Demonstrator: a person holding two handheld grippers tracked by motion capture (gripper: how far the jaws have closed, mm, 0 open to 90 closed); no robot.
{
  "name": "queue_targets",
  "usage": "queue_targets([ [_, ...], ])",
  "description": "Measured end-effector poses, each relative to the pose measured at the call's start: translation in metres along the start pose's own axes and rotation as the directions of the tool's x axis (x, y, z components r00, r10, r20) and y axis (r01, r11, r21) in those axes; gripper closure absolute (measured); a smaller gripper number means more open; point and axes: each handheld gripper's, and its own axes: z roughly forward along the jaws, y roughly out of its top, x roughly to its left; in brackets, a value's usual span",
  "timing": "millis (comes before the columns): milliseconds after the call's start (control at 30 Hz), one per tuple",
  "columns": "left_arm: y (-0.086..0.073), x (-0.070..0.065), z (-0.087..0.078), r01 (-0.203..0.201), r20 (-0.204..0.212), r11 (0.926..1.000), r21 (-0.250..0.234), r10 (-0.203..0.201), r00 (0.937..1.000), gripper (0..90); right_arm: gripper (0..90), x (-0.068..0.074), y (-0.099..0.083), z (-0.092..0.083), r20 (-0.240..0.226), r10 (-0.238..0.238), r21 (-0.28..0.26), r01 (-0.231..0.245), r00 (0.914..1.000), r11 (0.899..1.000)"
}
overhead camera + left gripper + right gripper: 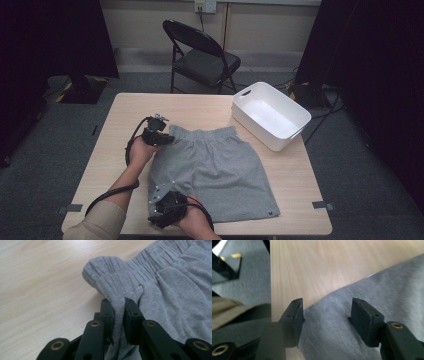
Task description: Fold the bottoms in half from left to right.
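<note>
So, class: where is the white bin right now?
In the high view, the white bin sits at the table's far right corner, just beyond the grey shorts.

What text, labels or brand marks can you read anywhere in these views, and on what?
None can be read. The grey shorts carry a tiny dark mark at the hem corner, too small to read. The white bin, table and folding chair show no lettering.

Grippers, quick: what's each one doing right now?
Left gripper: shut on the grey shorts' waistband.
Right gripper: open above the shorts' hem, holding nothing.
</note>
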Motion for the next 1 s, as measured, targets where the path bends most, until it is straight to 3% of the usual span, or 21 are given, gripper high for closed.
queue_targets([
  [133, -0.001, 0.001, 0.000, -0.006, 0.001, 1.0000, 0.005, 0.006, 1.0000, 79.4, 49.8, 0.001, 0.001, 0.004, -0.015, 0.008, -0.005, -0.008, 0.9999, 1.000],
  [533, 0.000, 0.002, -0.002, -0.006, 0.011, 1.0000, 0.005, 0.006, 0.9999, 79.4, 82.7, 0.004, 0.008, 0.006, -0.035, 0.011, 0.021, -0.011, 0.9993, 1.000],
  [700, 0.004, 0.003, -0.004, 0.031, 0.031, 0.9995, -0.006, -0.031, 0.9990, 79.3, 88.2, -0.001, 0.008, 0.001, -0.057, 0.047, 0.001, -0.047, 0.9973, 0.999],
  [800, 0.007, 0.004, -0.006, 0.019, 0.025, 0.9998, -0.004, -0.019, 0.9995, 79.4, 88.7, -0.008, 0.012, -0.010, -0.082, 0.091, -0.046, -0.095, 0.9925, 0.994],
  [1000, 0.012, 0.003, -0.009, 0.005, 0.030, 1.0000, 0.000, -0.005, 0.9995, 79.5, 89.3, -0.020, 0.020, -0.035, -0.055, 0.102, -0.087, -0.106, 0.9933, 0.991],
])
